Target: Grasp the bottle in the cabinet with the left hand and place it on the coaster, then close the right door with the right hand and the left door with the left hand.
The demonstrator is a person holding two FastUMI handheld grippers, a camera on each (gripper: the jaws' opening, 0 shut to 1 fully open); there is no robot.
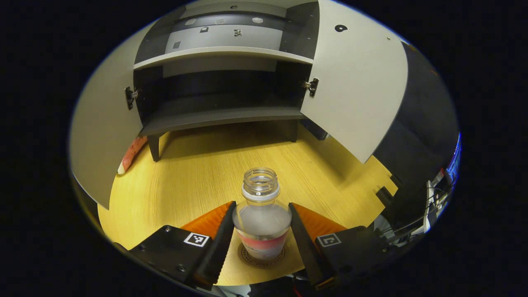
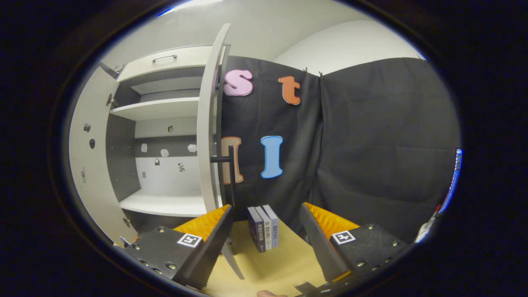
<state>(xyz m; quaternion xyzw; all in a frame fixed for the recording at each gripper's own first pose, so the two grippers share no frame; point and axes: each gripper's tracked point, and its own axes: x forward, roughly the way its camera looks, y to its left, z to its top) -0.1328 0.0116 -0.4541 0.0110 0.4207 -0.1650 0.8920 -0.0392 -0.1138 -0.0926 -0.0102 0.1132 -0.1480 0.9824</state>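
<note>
A clear, capless bottle (image 1: 262, 214) with a red band stands upright on the round coaster (image 1: 247, 259) on the yellow wooden table. My left gripper (image 1: 262, 204) is shut on it, one finger pressing each side of its body. Behind it the cabinet (image 1: 222, 117) stands with dark, bare shelves. Its left door (image 1: 103, 136) and right door (image 1: 354, 86) both swing wide open. In the right gripper view my right gripper (image 2: 266, 231) is open and holds nothing. It hovers just in front of the right door (image 2: 208, 136), seen edge-on, with the door's dark handle (image 2: 231, 173) close above the fingers.
Three books (image 2: 264, 227) stand upright on the table against the black cloth wall, beyond my right gripper. A red and white object (image 1: 132, 154) lies on the table behind the left door. Cables and equipment (image 1: 431, 198) sit off the table's right side.
</note>
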